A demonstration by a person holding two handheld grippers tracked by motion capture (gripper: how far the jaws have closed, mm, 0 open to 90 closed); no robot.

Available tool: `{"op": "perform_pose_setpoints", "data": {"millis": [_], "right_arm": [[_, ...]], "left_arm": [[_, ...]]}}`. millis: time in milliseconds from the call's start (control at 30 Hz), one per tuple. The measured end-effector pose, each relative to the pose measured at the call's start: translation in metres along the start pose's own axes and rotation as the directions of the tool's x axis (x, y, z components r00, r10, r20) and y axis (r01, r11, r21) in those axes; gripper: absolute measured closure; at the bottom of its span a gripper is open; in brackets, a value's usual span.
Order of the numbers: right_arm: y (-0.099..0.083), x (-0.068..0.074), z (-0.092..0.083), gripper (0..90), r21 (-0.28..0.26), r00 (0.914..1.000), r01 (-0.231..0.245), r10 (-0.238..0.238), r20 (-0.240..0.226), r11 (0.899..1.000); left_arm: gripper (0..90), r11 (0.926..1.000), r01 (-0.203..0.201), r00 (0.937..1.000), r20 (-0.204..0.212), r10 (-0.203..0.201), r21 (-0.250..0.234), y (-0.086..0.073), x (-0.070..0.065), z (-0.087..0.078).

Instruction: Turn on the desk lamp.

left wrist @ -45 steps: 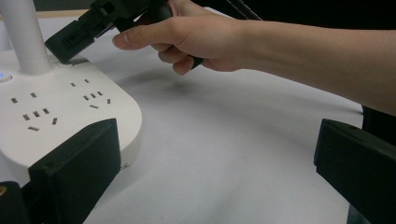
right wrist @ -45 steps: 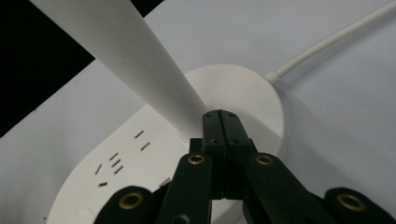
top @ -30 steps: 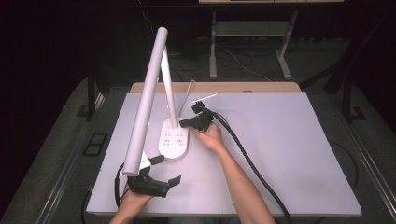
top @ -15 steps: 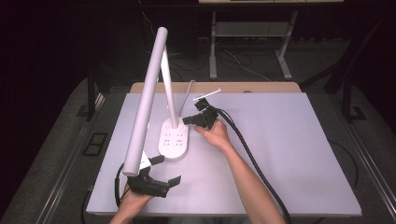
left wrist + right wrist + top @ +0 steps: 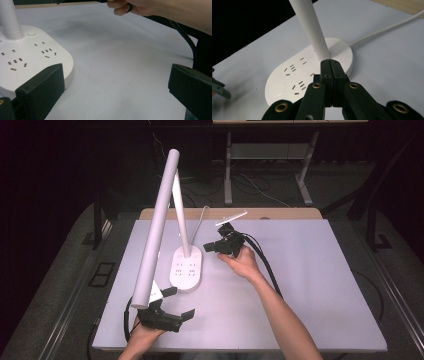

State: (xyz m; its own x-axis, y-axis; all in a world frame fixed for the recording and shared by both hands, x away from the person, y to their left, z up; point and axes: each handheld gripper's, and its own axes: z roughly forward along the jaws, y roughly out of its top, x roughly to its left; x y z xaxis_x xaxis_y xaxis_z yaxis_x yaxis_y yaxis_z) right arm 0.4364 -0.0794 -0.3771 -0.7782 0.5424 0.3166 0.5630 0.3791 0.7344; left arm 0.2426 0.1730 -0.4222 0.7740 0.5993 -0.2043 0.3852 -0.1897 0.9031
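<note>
A white desk lamp stands on the table, its oval base (image 5: 187,268) carrying several sockets. Its slim stem (image 5: 181,215) rises to a long tube head (image 5: 157,225) that slants down toward the near left. My right gripper (image 5: 208,246) is shut with nothing in it, pointing left at the base's far right side. In the right gripper view its closed tips (image 5: 330,63) sit just in front of the stem's foot (image 5: 322,51), over the base (image 5: 292,80). My left gripper (image 5: 175,316) rests near the front edge, open, with the base (image 5: 30,57) beside its left jaw.
The lamp's white cord (image 5: 387,26) runs off the base toward the wooden back edge (image 5: 280,213). Thick black cables (image 5: 265,265) trail from the right gripper along the forearm. The white table top (image 5: 310,290) stretches out to the right. The tube head's low end (image 5: 142,297) hangs just above the left gripper.
The right hand and its gripper have drifted slightly right and away from the person. The left gripper and lamp have stayed put.
</note>
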Motion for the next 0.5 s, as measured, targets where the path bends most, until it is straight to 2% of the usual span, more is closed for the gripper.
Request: {"op": "perform_pose_setpoints", "data": {"millis": [100, 167, 233, 333, 500], "right_arm": [[-0.003, 0.002, -0.013, 89.3, -0.012, 1.0000, 0.007, -0.007, 0.002, 1.000], [-0.008, 0.003, -0.026, 79.0, -0.018, 0.9999, 0.010, -0.010, 0.005, 1.000], [-0.009, 0.003, -0.029, 76.7, -0.019, 0.9999, 0.009, -0.009, 0.008, 1.000], [-0.015, 0.005, -0.041, 65.2, -0.027, 0.9993, 0.020, -0.019, 0.032, 0.999], [-0.022, 0.007, -0.059, 40.5, -0.035, 0.9983, 0.031, -0.029, 0.050, 0.999]], "left_arm": [[0.0, 1.0000, 0.001, 1.0000, 0.001, -0.001, 0.000, 0.000, 0.000, 0.001], [0.0, 1.0000, 0.002, 1.0000, 0.001, -0.002, 0.001, 0.000, 0.000, 0.001], [0.0, 1.0000, 0.002, 1.0000, 0.002, -0.002, 0.000, 0.000, -0.001, 0.002], [0.0, 1.0000, 0.001, 1.0000, 0.001, -0.001, 0.004, 0.000, 0.000, 0.002], [0.0, 1.0000, -0.001, 1.0000, 0.001, 0.001, 0.006, 0.000, -0.001, 0.003]]}}
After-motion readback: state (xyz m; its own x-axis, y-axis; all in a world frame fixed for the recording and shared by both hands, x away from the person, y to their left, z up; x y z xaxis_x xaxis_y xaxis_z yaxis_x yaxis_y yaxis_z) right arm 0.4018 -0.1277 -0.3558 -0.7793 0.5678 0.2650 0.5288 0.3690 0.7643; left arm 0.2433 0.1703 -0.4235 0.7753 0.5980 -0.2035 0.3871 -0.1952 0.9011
